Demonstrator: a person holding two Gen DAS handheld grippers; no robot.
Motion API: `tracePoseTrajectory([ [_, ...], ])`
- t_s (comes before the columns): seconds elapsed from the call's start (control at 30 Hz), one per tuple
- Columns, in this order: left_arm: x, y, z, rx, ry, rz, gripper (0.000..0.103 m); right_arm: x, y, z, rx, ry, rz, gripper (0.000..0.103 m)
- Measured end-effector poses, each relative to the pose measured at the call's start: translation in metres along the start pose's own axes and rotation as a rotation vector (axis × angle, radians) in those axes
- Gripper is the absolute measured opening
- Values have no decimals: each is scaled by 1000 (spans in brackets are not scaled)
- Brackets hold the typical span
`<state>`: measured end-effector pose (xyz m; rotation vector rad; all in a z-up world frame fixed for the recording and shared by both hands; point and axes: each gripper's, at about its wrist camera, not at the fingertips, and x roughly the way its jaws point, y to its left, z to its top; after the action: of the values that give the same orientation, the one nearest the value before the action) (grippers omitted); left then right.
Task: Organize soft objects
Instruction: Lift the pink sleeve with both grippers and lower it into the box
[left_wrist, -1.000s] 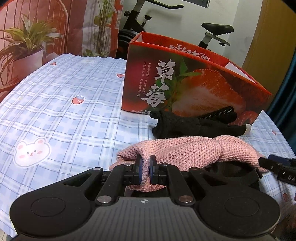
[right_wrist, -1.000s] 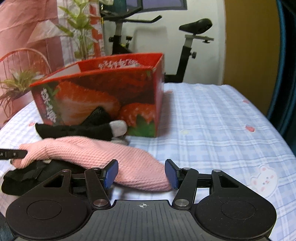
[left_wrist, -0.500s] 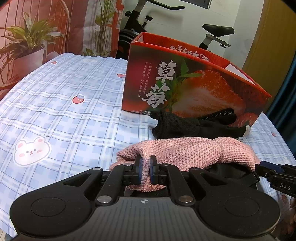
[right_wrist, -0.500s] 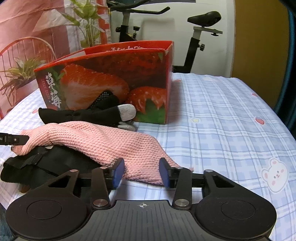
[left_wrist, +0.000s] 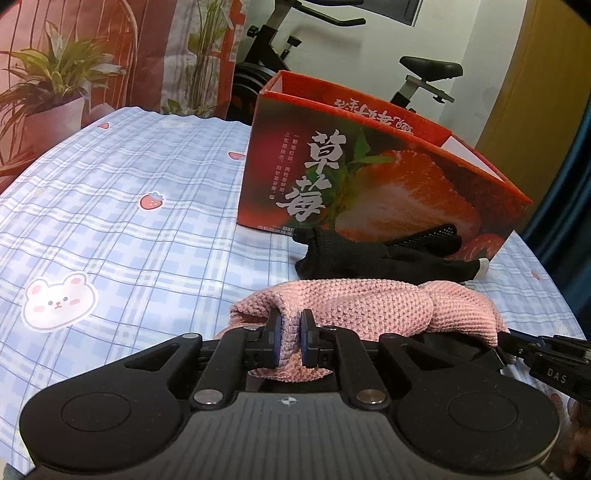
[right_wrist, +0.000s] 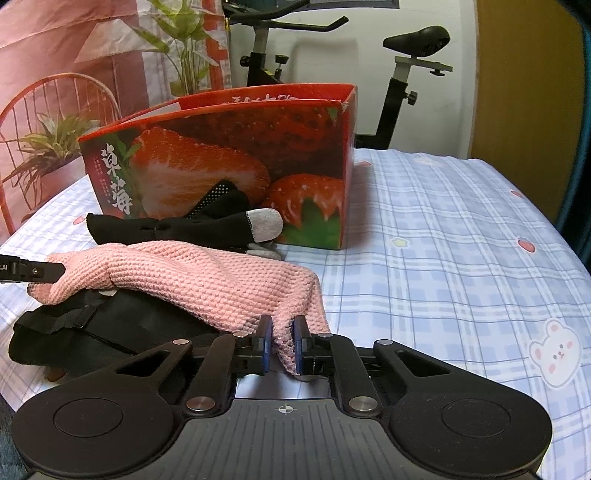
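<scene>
A pink knitted cloth (left_wrist: 354, 306) lies stretched between my two grippers, also in the right wrist view (right_wrist: 207, 280). My left gripper (left_wrist: 290, 339) is shut on its left end. My right gripper (right_wrist: 280, 345) is shut on its right corner. Under the cloth lies a black strapped item (right_wrist: 110, 328). Black gloves (left_wrist: 373, 254) with a grey fingertip (right_wrist: 264, 224) lie behind it, against an open red strawberry box (left_wrist: 369, 177), which also shows in the right wrist view (right_wrist: 229, 166).
The table has a blue plaid cloth (left_wrist: 129, 229) with bear and strawberry prints. A potted plant (left_wrist: 51, 96) stands at the left and an exercise bike (right_wrist: 402, 74) behind the table. A red wire chair (right_wrist: 55, 96) stands left of the box.
My right gripper has closed from wide open onto the right corner of the pink cloth. My left gripper has kept its grip on the other end.
</scene>
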<state>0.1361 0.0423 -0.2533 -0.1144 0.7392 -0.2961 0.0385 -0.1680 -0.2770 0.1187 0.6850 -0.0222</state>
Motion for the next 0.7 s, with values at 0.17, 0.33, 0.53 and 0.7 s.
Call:
tracePoseTrajectory([
  [0.17, -3, 1, 0, -3, -16, -9, 11, 0, 0, 0, 3, -4, 0, 9],
  [0.33, -22, -1, 8, 19, -118, -5, 7, -9, -1, 3, 9, -51, 1, 7],
  [0.53, -40, -7, 19, 38, -181, 2, 7, -26, -4, 14, 22, -132, 19, 7],
  [0.7, -50, -10, 31, 62, -214, -2, 7, -41, -2, 26, 21, -197, 34, 7],
])
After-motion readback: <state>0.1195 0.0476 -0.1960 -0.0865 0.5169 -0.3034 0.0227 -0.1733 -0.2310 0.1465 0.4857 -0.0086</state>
